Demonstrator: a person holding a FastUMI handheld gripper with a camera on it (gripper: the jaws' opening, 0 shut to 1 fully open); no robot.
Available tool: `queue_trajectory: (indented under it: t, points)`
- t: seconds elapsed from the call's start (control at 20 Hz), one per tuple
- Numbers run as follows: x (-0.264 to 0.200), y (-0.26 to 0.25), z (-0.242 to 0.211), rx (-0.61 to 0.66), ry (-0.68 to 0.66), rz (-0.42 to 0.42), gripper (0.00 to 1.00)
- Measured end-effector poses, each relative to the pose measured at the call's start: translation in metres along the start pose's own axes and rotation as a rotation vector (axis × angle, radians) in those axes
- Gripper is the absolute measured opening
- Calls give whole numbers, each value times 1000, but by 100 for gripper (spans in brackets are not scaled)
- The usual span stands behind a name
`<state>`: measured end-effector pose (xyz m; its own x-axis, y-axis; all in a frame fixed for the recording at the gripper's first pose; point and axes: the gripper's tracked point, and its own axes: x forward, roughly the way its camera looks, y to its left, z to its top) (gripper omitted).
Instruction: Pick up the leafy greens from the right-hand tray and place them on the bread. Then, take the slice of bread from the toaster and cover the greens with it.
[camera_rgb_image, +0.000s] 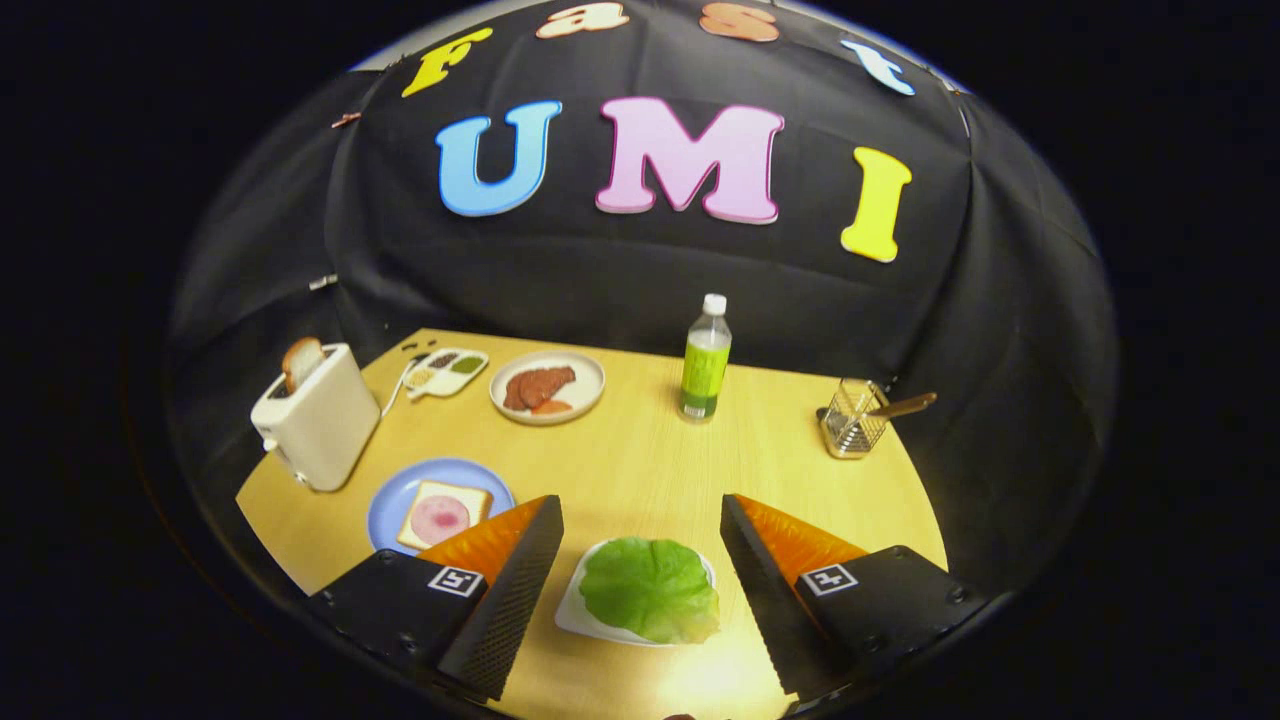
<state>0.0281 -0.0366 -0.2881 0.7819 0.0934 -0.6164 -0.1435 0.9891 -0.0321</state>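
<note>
Gripper view: gripper (640, 525) jaws wide apart w/ ruffled leafy greens (650, 588) on white tray (575, 612) between.

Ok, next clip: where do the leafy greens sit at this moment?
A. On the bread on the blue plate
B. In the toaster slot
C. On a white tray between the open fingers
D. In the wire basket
C: the leafy greens lie on the white tray, with the hand-held gripper open and a finger to each side, touching nothing; the bread on the blue plate carries only a pink slice.
</note>
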Motion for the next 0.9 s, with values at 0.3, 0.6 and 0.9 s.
queue_trajectory:
  t: [0.3,0.6,0.9]
  points:
    - [44,-1,-71,-78,198,99,99]
    - [70,-3,-122,-125,341,154,99]
    - [75,0,-142,-108,407,179,98]
